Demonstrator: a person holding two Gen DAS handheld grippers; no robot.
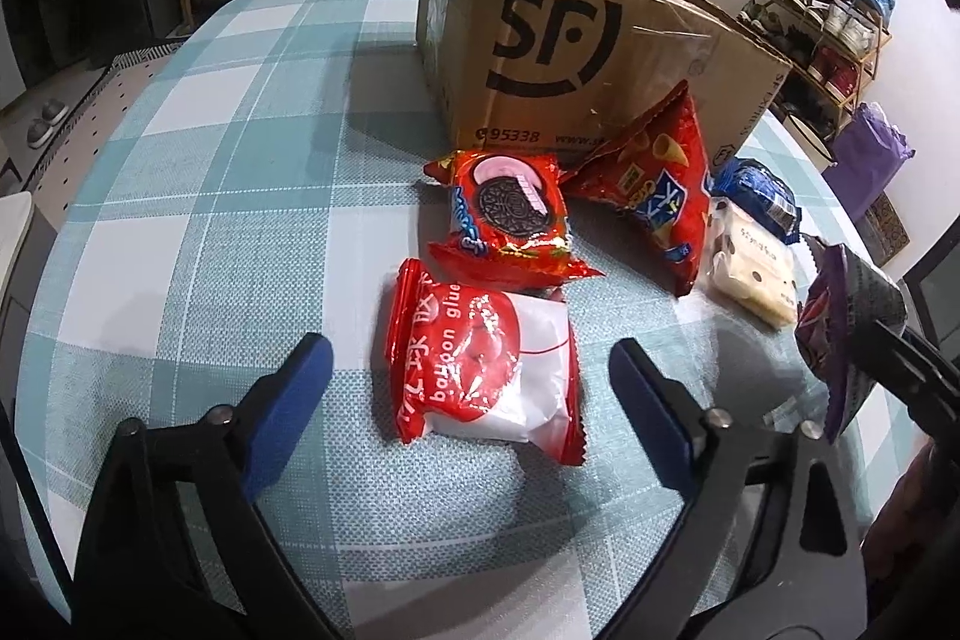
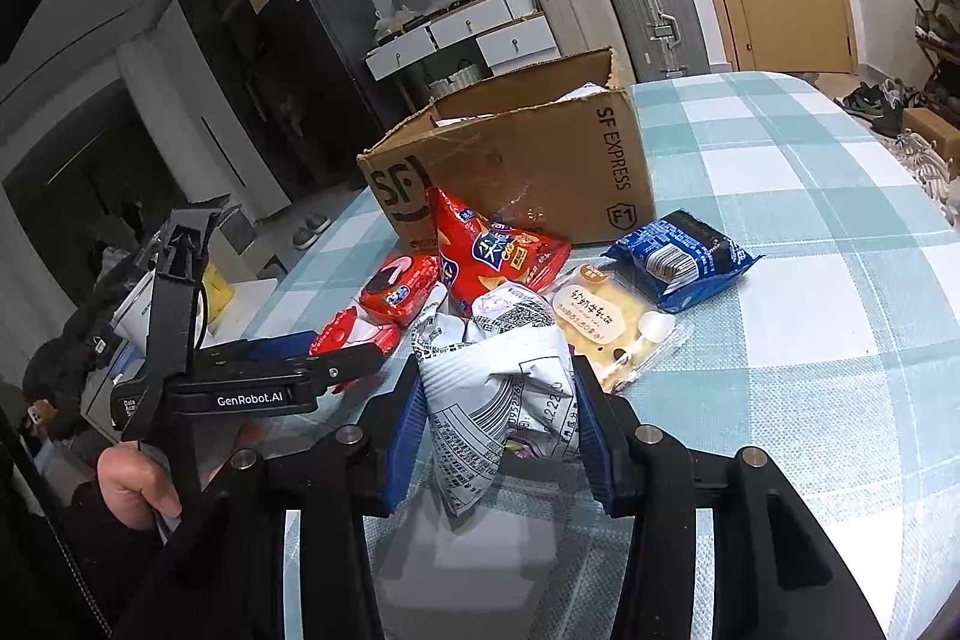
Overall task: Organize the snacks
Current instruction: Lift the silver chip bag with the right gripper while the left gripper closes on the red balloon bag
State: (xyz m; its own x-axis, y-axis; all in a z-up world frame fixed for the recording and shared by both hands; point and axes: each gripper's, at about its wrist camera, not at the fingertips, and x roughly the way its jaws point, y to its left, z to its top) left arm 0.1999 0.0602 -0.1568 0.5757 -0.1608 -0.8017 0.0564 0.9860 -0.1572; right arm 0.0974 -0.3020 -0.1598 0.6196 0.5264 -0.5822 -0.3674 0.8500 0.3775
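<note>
Left gripper [image 1: 468, 376]: fingers wide apart around red-white snack pack [image 1: 480, 370] lying on tabletop [image 1: 210, 220], not pressing | Right gripper [image 2: 498, 430]: fingers clamped on purple-white snack bag [image 2: 498, 394], raised | cardboard box [image 1: 570, 40] open behind remaining snacks.

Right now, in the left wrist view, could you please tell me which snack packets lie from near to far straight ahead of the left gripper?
Red-and-white balloon packet → red Oreo packet → cardboard box.

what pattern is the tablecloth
Pale teal and white checks on the tablecloth, clearest in the left wrist view.
</note>
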